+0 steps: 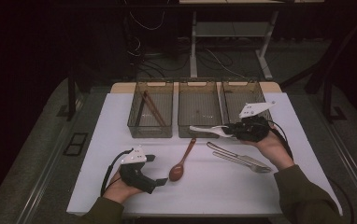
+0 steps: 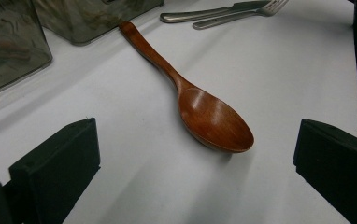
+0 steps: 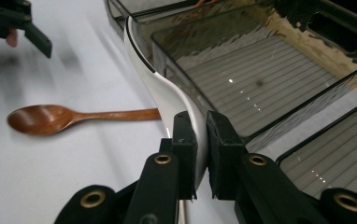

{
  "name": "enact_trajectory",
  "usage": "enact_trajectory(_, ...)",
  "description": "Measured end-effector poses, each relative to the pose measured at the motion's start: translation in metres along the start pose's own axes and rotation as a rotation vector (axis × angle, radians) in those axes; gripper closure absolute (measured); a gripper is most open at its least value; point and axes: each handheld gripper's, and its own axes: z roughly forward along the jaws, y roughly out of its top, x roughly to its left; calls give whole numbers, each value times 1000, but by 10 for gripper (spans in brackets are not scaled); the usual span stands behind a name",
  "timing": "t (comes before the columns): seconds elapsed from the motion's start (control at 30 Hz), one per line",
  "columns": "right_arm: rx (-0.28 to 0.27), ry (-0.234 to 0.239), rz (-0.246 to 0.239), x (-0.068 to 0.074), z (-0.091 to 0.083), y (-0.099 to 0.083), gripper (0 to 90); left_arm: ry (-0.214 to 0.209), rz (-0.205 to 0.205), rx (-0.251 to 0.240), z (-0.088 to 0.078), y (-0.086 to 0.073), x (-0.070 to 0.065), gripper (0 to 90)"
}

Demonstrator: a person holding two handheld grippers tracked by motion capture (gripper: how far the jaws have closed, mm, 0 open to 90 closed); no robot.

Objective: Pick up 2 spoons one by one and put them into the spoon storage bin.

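Glossy white, curved spoon (image 3: 167, 88): your right hand-held gripper (image 3: 201, 154) pinched it beside the ribbed smoky middle bin (image 1: 198, 108); your left hand-held gripper (image 2: 190, 158) stood spread before the wooden spoon (image 2: 193, 95).

The high view is dim and murky: the room around the table (image 1: 204, 186) sinks into near black, and only the white top catches light. In the left gripper view the wooden spoon (image 2: 200, 107) is sharp, glossy, with a soft shadow beneath its bowl. In the right gripper view the far tool (image 3: 15, 23) smears with blur, and small glints dot the clear bin (image 3: 260, 79).
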Motion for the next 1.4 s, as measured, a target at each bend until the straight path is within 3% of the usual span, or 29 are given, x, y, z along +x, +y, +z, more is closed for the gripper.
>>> enact_trajectory(0.43, 46, -56, 4, -19, 27, 23, 820, -1, -5, -4, 0, 0, 0, 0)
enact_trajectory(0.67, 70, -56, 13, -30, 42, 32, 820, -3, -8, -6, 0, 0, 0, 0)
enact_trajectory(1.27, 183, -39, 36, -39, 81, 26, 810, -5, -8, -1, 0, 0, 0, 0)
enact_trajectory(1.4, 162, -33, 63, -39, 81, 28, 739, -4, -11, -4, 0, -1, 0, 0)
